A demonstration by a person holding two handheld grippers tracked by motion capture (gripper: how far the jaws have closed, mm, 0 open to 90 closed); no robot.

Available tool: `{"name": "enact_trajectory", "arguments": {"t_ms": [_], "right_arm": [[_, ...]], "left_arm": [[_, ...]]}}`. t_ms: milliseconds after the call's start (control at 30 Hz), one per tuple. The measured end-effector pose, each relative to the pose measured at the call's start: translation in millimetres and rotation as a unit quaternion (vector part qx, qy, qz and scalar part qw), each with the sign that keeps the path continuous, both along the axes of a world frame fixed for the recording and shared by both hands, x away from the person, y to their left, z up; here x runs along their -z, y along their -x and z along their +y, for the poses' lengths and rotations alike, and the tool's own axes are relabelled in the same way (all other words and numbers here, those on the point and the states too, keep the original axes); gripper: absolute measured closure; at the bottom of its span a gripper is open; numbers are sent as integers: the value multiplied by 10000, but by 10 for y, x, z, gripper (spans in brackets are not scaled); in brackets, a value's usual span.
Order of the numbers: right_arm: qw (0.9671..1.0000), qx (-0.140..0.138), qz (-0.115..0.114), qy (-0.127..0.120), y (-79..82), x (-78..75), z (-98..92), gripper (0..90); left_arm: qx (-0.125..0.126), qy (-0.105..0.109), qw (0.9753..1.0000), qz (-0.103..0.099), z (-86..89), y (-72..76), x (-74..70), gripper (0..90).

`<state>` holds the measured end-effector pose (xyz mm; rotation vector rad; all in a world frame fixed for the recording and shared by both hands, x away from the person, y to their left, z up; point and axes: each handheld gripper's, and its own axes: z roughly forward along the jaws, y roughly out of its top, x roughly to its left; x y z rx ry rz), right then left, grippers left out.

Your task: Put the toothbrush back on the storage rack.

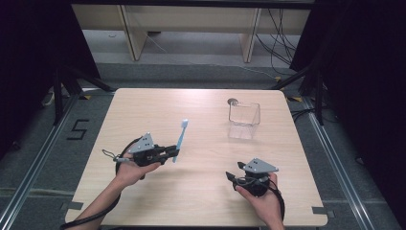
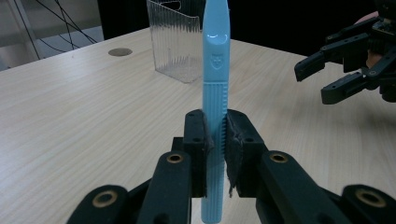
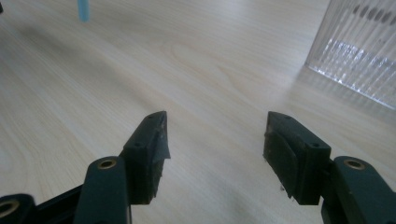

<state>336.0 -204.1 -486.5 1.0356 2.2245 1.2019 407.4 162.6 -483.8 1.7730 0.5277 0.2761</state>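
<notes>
While the left gripper (image 1: 173,152) clamps the blue toothbrush (image 1: 181,139) by its handle above the table (image 1: 201,191), the right gripper (image 1: 231,177) hovers with jaws apart, near the clear ribbed cup (image 1: 243,119).

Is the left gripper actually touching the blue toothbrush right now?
Touching. The left gripper view shows the left gripper with both jaw pads pressed against the handle of the blue toothbrush, no gap either side.
</notes>
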Motion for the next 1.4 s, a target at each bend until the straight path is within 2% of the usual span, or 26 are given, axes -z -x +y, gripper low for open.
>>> {"name": "enact_trajectory", "arguments": {"t_ms": [33, 67, 167, 200, 233, 367, 400, 433, 533, 567, 600, 633, 667, 700, 733, 767, 833, 900, 967, 1000, 1067, 1100, 1133, 1300, 1333, 1400], "right_arm": [[9998, 65, 71, -152, 20, -31, 34, 412], [9998, 65, 71, -152, 20, -31, 34, 412], [9997, -20, -104, -202, 2, -76, 63, 414], [9996, 60, -87, -275, 9, -90, 79, 414], [9992, 24, -228, -324, -8, -119, 105, 416], [9982, 95, -283, -527, -17, -160, 162, 423], [9974, 80, -439, -564, -32, -171, 176, 429], [9973, 78, -461, -565, -35, -196, 181, 431], [9950, 85, -568, -817, -57, -241, 219, 452], [9933, 157, -630, -952, -64, -276, 238, 460], [9933, 157, -630, -952, -64, -276, 238, 460], [9921, 133, -778, -977, -89, -297, 243, 464], [9904, 130, -769, -1142, -96, -301, 267, 470], [9890, 145, -932, -1138, -122, -344, 281, 485], [9890, 145, -932, -1138, -122, -344, 281, 485], [9871, 172, -759, -1398, -112, -375, 330, 498], [9869, 134, -796, -1394, -123, -391, 343, 504], [9859, 160, -805, -1456, -133, -413, 374, 511], [9850, 191, -921, -1450, -155, -431, 386, 519], [9838, 241, -804, -1582, -146, -436, 411, 521], [9830, 197, -830, -1624, -176, -453, 426, 530], [9823, 200, -862, -1649, -193, -465, 452, 535], [9820, 180, -902, -1648, -205, -470, 469, 538], [9814, 120, -932, -1671, -229, -494, 541, 547], [9804, 133, -874, -1762, -225, -498, 567, 549], [9804, 90, -997, -1696, -261, -515, 601, 563]], "left_arm": [[-55, 6, 10000, 11, -8, 18, -8, 787], [-55, 6, 10000, 11, -8, 18, -8, 787], [-31, 155, 9999, -3, -32, 32, -12, 787], [-41, 174, 9998, -15, -37, 39, -14, 787], [-83, 156, 9998, -19, -43, 56, -17, 786], [-129, 250, 9996, -39, -64, 73, -13, 786], [-128, 248, 9996, -30, -69, 76, -16, 786], [-133, 284, 9995, -24, -78, 79, -16, 787], [-153, 337, 9993, -25, -104, 81, -22, 787], [-97, 429, 9990, -27, -137, 74, -14, 787], [-97, 429, 9990, -27, -137, 74, -14, 787], [-132, 379, 9992, -15, -145, 83, -19, 787], [-113, 323, 9994, -13, -161, 87, -20, 787], [-109, 288, 9995, -24, -191, 95, -20, 787], [-109, 288, 9995, -24, -191, 95, -20, 787], [-106, 307, 9995, -19, -209, 97, -17, 787], [-65, 377, 9993, -30, -240, 92, -11, 787], [-123, 307, 9995, -11, -254, 100, -17, 787], [-97, 395, 9992, -15, -282, 97, -6, 787], [-158, 314, 9994, -4, -289, 110, -11, 787], [-170, 296, 9994, 3, -312, 117, -12, 787], [-141, 381, 9992, -40, -344, 111, -6, 787], [-183, 291, 9994, -25, -350, 121, -18, 787], [-165, 359, 9992, -48, -410, 116, -22, 787], [-183, 295, 9994, -46, -416, 121, -28, 787], [-178, 324, 9993, -48, -457, 121, -22, 787]]}}
